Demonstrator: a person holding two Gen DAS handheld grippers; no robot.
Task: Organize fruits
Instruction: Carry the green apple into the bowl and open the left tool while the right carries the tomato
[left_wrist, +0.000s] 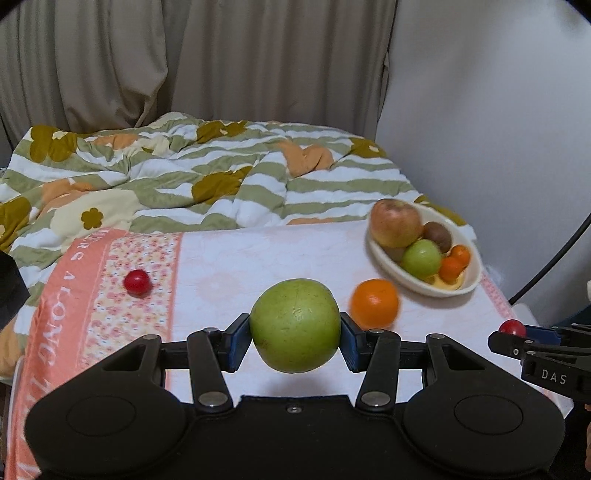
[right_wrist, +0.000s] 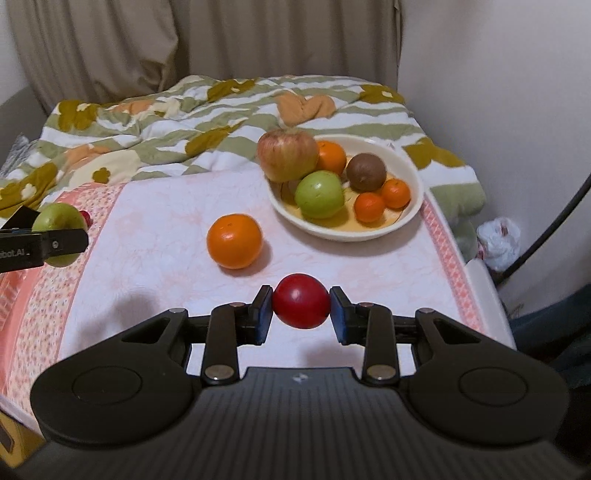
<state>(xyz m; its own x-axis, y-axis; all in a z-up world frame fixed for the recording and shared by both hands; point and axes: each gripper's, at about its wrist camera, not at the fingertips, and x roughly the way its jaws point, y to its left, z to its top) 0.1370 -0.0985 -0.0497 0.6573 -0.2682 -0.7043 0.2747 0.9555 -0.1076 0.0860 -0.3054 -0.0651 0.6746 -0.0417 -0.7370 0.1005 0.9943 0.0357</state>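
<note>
The white bowl (right_wrist: 413, 206) sits in the upper right of the right wrist view, already carrying a large reddish apple (right_wrist: 288, 155), a green apple (right_wrist: 319, 194), a brown kiwi-like fruit (right_wrist: 366, 172) and several small oranges (right_wrist: 369, 206). From the right gripper (right_wrist: 301, 308) it lies ahead and a little to the right. That gripper pinches a small red fruit (right_wrist: 301, 305) between its blue pads, held above the pink cloth (right_wrist: 155, 236).

In the left wrist view the bowl (left_wrist: 469, 284) lies further off, in the right middle of the frame, so the right gripper looks the nearer of the two. The left gripper (left_wrist: 295, 341) is clamped on a large green fruit (left_wrist: 294, 325), likewise clear of the cloth.

Between both grippers and the bowl rests a loose orange (right_wrist: 234, 241), just left of the straight line from the right gripper to the bowl. A second small red fruit (left_wrist: 137, 282) lies on the cloth's floral band at the left of the left wrist view. Round fruit has no long axis to align; a drop toward the bowl's near open side seems simplest.
</note>
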